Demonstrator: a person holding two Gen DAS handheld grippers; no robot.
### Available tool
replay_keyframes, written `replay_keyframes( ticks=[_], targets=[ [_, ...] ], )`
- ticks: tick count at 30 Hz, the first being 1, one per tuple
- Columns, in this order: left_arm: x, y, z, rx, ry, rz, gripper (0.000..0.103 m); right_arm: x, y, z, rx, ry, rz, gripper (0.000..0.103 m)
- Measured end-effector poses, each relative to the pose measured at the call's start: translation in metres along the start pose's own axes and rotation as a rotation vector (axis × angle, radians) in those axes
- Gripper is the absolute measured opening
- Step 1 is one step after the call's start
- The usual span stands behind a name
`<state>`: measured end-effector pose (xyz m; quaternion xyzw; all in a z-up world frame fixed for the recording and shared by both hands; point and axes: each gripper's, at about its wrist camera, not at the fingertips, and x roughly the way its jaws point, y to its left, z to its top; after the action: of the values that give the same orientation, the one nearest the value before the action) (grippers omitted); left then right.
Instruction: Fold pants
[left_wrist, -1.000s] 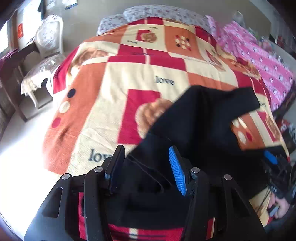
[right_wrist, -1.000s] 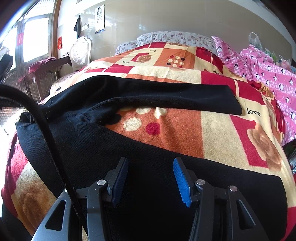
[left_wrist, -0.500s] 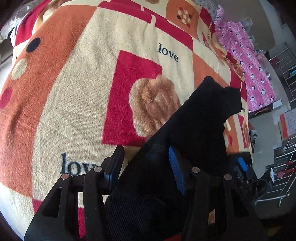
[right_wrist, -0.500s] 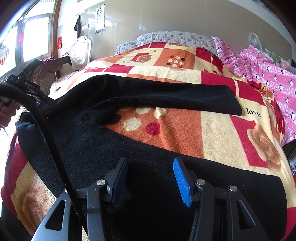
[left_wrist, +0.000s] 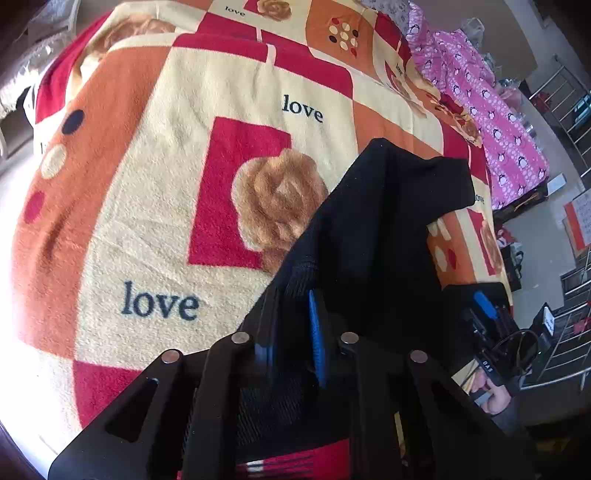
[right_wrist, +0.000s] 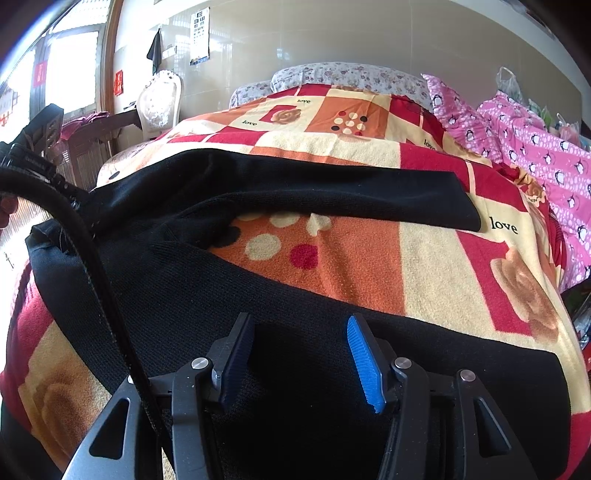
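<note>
Left tool (left_wrist: 291, 325) is closing, pinching the black knit pants' (right_wrist: 303, 295) ribbed waistband edge; right tool (right_wrist: 299, 354) spread above one leg; patchwork fleece blanket (left_wrist: 166, 184) bare beyond

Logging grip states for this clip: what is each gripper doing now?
Left gripper: closing on the pants.
Right gripper: open over the pants, gripping nothing.
</note>
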<state>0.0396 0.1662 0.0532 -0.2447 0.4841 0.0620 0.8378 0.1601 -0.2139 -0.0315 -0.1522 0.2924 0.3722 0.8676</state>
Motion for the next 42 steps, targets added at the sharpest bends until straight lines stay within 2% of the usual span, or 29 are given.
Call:
replay_keyframes(
  ticks=[6,10,13,14,17,18,20,21,22,23,26,27,28,32,35,36,37,39,42],
  targets=[
    [-0.003,-0.001,0.01,0.069,-0.015,0.112,0.007,-0.001,0.0,0.0,0.001,0.0,-0.003,0.052],
    [-0.022,0.015,0.045,0.074,-0.085,0.208,0.006,-0.001,0.0,0.0,0.001,0.0,-0.003,0.052],
    [-0.023,0.027,0.078,0.095,-0.127,0.302,0.006,-0.001,0.001,0.0,0.0,-0.001,-0.005,0.052],
    [-0.016,0.028,0.087,0.13,-0.137,0.354,0.006,-0.001,0.001,0.0,0.001,-0.001,-0.004,0.052],
    [0.016,0.043,0.111,0.202,-0.124,0.616,0.006,-0.001,0.0,-0.001,0.002,0.0,-0.005,0.053],
    [0.03,0.049,0.116,0.216,-0.109,0.683,0.006,-0.001,0.0,-0.001,0.002,0.0,-0.005,0.053],
    [0.052,0.067,0.122,0.207,-0.072,0.776,0.006,-0.001,0.001,-0.001,0.002,0.0,-0.006,0.053],
    [0.058,0.078,0.123,0.167,-0.055,0.783,0.006,-0.001,0.001,-0.001,0.003,0.0,-0.006,0.053],
    [0.058,0.086,0.123,0.127,-0.035,0.76,0.006,-0.001,0.0,-0.001,0.003,0.0,-0.006,0.053],
    [0.056,0.092,0.121,0.074,-0.032,0.676,0.006,-0.001,0.001,-0.001,0.003,0.0,-0.005,0.053],
    [0.053,0.102,0.112,-0.044,0.07,0.29,0.006,-0.001,0.001,-0.001,0.004,0.0,-0.006,0.054],
    [0.052,0.103,0.107,-0.06,0.101,0.21,0.007,-0.001,0.001,-0.001,0.004,0.0,-0.006,0.054],
    [0.049,0.101,0.103,-0.051,0.114,0.165,0.007,-0.001,0.001,-0.001,0.004,-0.001,-0.008,0.055],
    [0.036,0.105,0.097,-0.025,0.122,0.163,0.009,0.0,0.002,-0.001,0.005,-0.001,-0.013,0.055],
    [0.029,0.116,0.097,-0.042,0.112,0.166,0.009,0.0,0.002,-0.001,0.005,-0.001,-0.014,0.056],
    [0.027,0.117,0.097,-0.049,0.106,0.147,0.016,0.0,0.002,-0.001,0.005,-0.001,-0.014,0.056],
    [0.025,0.117,0.095,-0.053,0.096,0.118,0.033,0.0,0.002,-0.002,0.005,-0.001,-0.014,0.056],
    [0.024,0.116,0.091,-0.047,0.071,0.077,0.056,0.0,0.002,-0.002,0.005,-0.002,-0.014,0.056],
    [0.036,0.103,0.087,0.004,0.1,0.09,0.057,0.0,0.002,-0.002,0.005,-0.002,-0.013,0.056]
  ],
)
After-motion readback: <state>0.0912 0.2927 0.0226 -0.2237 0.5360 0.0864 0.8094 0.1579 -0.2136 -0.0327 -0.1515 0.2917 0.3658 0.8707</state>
